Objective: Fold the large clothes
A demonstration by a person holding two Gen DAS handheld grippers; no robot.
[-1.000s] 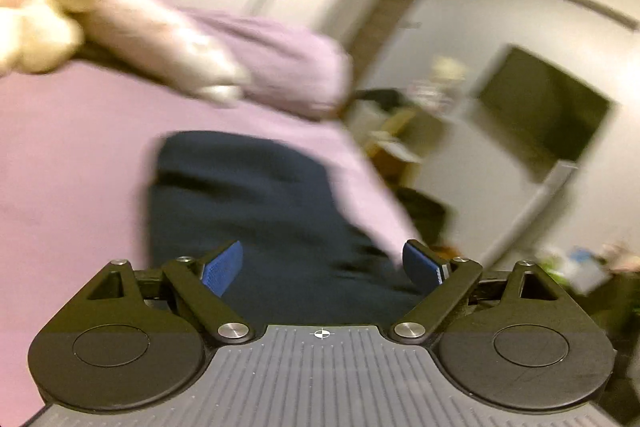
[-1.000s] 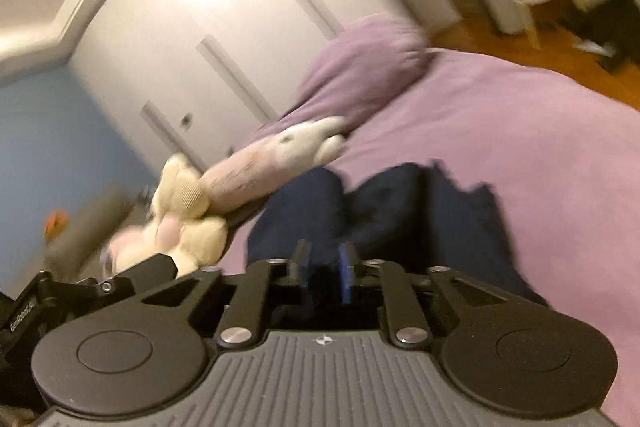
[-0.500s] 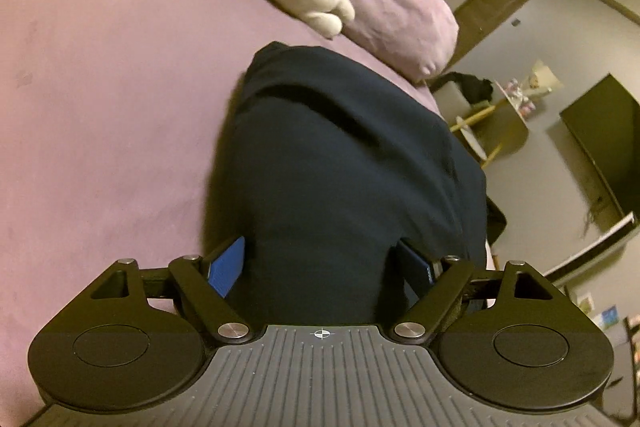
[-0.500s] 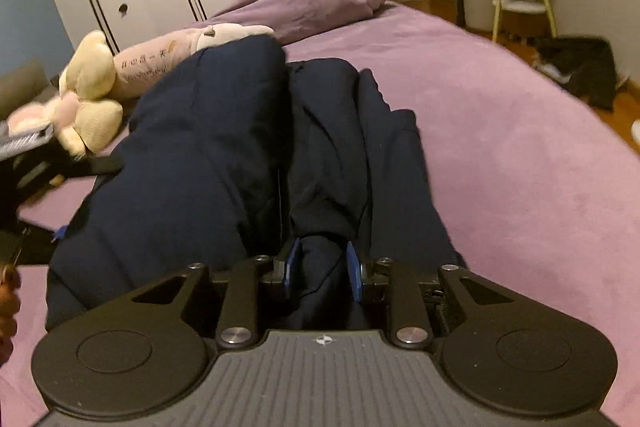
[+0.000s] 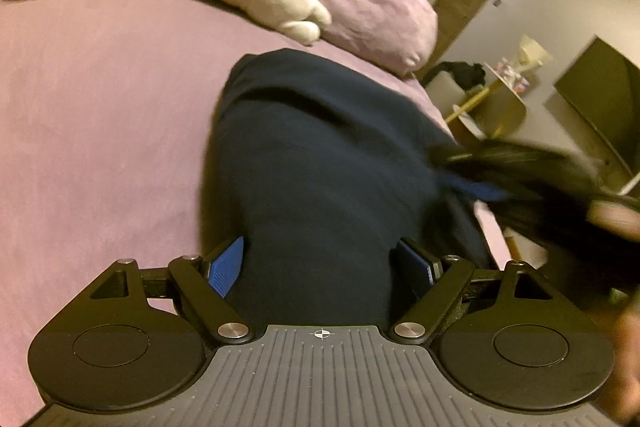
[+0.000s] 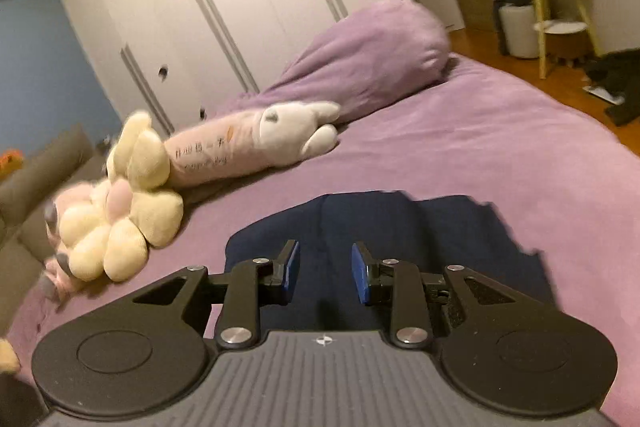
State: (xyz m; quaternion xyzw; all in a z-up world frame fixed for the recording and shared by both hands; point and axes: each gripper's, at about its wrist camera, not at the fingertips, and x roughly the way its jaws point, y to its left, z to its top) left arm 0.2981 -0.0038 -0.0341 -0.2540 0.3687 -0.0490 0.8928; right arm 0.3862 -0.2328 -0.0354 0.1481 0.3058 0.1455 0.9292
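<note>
A dark navy garment [image 5: 320,163] lies folded lengthwise on the purple bed [image 5: 100,115]. My left gripper [image 5: 326,265] is wide open just above its near end, with cloth showing between the blue pads but not clamped. The garment also shows in the right wrist view [image 6: 432,231], flat on the bed [image 6: 520,147]. My right gripper [image 6: 325,273] is open and empty above it. The right gripper appears blurred at the garment's right edge in the left wrist view [image 5: 492,187].
A long pink plush [image 6: 248,143] and a cream paw-shaped plush [image 6: 124,219] lie at the bed's head, beside a purple pillow [image 6: 372,55]. White wardrobes [image 6: 240,7] stand behind. A side table [image 6: 560,7] and dark clothes on the wooden floor [image 6: 616,79] lie to the right.
My right gripper has opened and let go of the navy garment, which now lies flat. The left gripper stays open over the garment's near end.
</note>
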